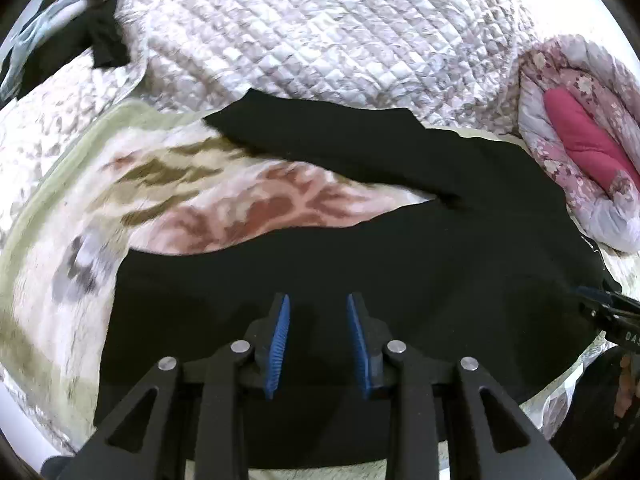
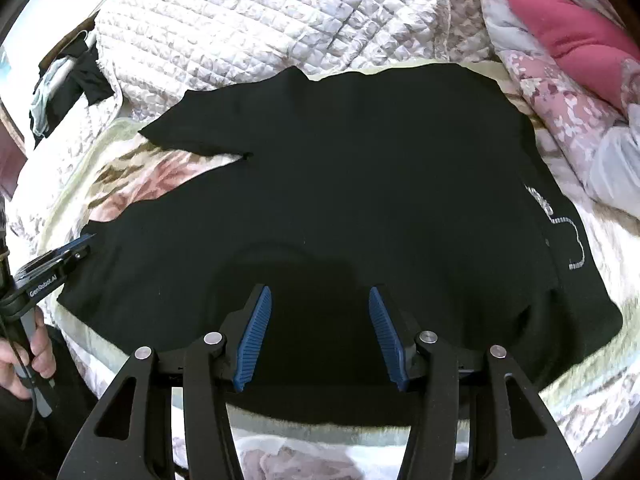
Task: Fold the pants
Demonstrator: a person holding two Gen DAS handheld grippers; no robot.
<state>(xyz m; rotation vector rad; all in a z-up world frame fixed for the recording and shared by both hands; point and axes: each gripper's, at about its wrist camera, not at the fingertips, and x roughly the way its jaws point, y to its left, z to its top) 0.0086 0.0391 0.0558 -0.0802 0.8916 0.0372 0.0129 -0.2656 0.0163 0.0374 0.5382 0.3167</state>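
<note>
Black pants (image 2: 360,184) lie spread flat on a floral blanket on the bed, legs pointing left and waist at the right, with a white drawstring (image 2: 570,236) showing. They also fill the lower part of the left wrist view (image 1: 400,264). My left gripper (image 1: 318,300) hovers open and empty over the near leg; it also shows at the left edge of the right wrist view (image 2: 82,246). My right gripper (image 2: 320,294) is open and empty over the near edge of the pants, and its tip shows in the left wrist view (image 1: 600,300).
A floral blanket (image 1: 200,200) lies under the pants. A white quilted cover (image 1: 320,32) is bunched behind. A pink-flowered duvet with a magenta lining (image 2: 580,52) lies at the right. Dark clothes (image 2: 80,76) hang at the far left.
</note>
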